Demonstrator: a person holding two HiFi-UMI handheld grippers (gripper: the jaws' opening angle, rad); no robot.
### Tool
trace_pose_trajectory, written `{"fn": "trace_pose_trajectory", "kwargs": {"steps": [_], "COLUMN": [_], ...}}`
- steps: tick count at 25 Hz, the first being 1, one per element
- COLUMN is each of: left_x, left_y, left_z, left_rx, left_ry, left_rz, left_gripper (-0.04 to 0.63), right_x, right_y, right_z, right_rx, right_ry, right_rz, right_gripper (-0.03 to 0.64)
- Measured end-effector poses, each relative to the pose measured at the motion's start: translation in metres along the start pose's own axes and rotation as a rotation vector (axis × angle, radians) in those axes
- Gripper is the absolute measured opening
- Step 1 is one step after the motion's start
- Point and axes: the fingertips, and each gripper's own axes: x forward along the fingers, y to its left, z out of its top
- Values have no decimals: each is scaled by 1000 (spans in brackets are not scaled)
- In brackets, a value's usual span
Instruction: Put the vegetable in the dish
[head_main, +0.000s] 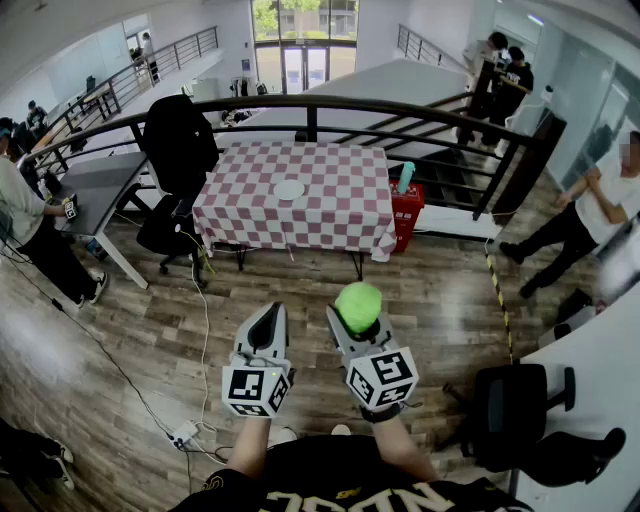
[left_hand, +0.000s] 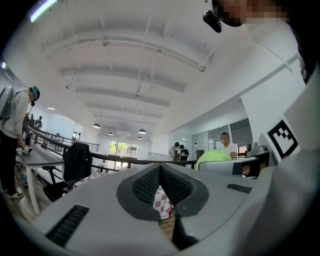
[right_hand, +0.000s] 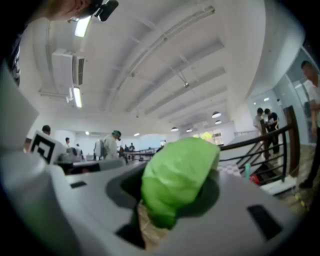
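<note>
Bright green, leafy vegetable (head_main: 358, 303), rounded, clamped in right gripper (head_main: 353, 322), well apart from dish (head_main: 289, 190). Dish small, white, round, flat, mid checkered table (head_main: 240, 215).

Wood-plank floor (head_main: 110, 330). Desk (head_main: 250, 215) under red-checked cloth stood before a black railing (head_main: 330, 103); black chair (head_main: 178, 150) just left of it, red crate (head_main: 406, 205) at its right. Grey table (head_main: 100, 180) farther left. Windows (head_main: 305, 20) at far end let in daylight. White beamed ceiling (left_hand: 125, 75), round lamps (left_hand: 141, 131) lit.
</note>
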Motion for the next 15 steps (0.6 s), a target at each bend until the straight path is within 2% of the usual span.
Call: {"fn": "trace_pose_trajectory", "kwargs": {"steps": [15], "left_x": [24], "left_y": [-56], "left_z": [-11], "left_rx": [2], "left_ry": [-6], "left_rz": [-35], "left_gripper": [18], "right_x": [-27], "right_y": [-41], "right_z": [2], "right_rx": [7], "right_ry": [-1], "right_rz": [13], "right_gripper": [166]}}
